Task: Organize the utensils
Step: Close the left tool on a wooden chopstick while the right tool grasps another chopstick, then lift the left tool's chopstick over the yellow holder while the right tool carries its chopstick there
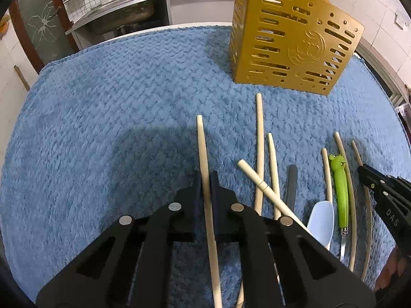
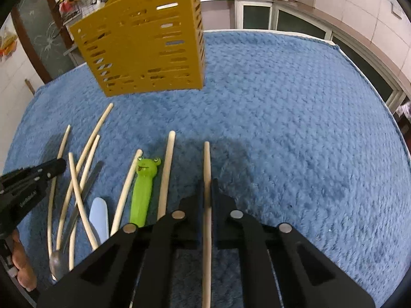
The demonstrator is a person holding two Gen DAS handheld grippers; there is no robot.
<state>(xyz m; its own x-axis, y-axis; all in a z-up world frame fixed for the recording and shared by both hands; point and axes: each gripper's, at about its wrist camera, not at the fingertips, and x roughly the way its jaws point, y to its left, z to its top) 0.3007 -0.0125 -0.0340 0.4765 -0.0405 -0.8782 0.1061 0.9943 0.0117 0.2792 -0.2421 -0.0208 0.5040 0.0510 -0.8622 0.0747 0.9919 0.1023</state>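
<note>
Each gripper pinches one chopstick. The left gripper point(image 1: 205, 179) has its fingers closed on a pale wooden chopstick point(image 1: 201, 138) that runs forward between them over the blue towel point(image 1: 115, 102) covering the counter. The right gripper point(image 2: 206, 187) likewise has its fingers pressed onto another chopstick point(image 2: 207, 159), pointing ahead. Between the two grippers the remaining utensils lie on the towel: several loose chopsticks point(image 1: 260, 133), two of them crossing, a green frog-handled utensil point(image 2: 143, 190), a white spoon point(image 1: 319, 220) and a dark-handled piece point(image 1: 291, 184) whose type I cannot tell. The yellow slotted holder point(image 1: 287, 41) stands upright farther back on the towel, well apart from the pile
</note>
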